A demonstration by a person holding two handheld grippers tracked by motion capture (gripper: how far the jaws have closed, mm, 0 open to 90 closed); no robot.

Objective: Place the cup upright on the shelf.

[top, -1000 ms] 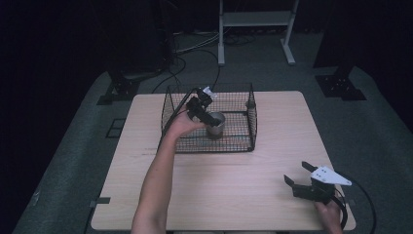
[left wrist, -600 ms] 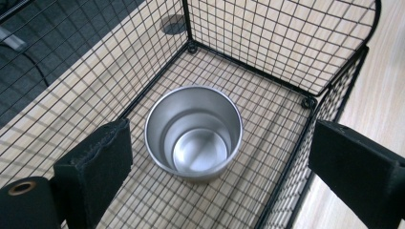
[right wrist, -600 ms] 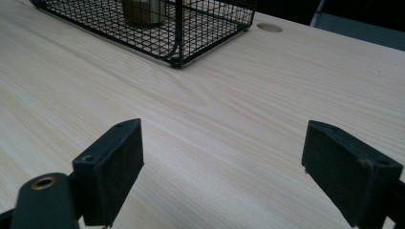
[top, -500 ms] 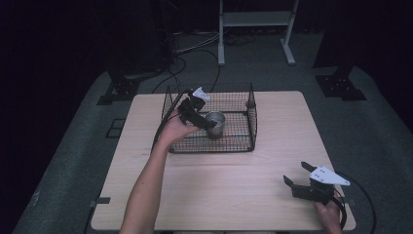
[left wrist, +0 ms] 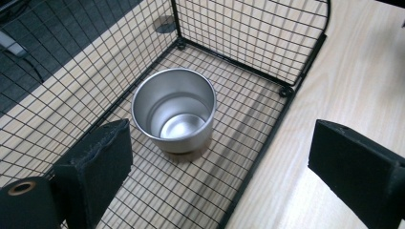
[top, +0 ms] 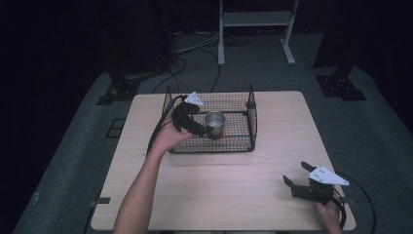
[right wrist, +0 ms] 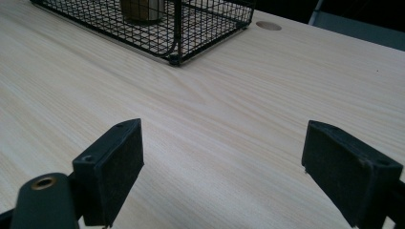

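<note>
Steel cup (left wrist: 174,110) stands upright and empty on the floor of the black wire basket (top: 253,117), toward the basket's left half, apart from every wall. Judging by that, the placing looks done: the left gripper (left wrist: 219,176) hangs just above the basket's near-left part with its jaws spread wide and nothing between them, the cup free beyond its pads. What seems left is to lift that gripper clear.

Room is tight there. One pad sits over the mesh floor, the other over the bare tabletop (top: 219,185) outside the rim, so the near wall runs between them; straight up is the safe way out. The cable draped over the left wall could snag.

The right gripper (right wrist: 222,176) rests near the table's front right corner, jaws wide and empty, well apart from the basket, with open wood ahead.
</note>
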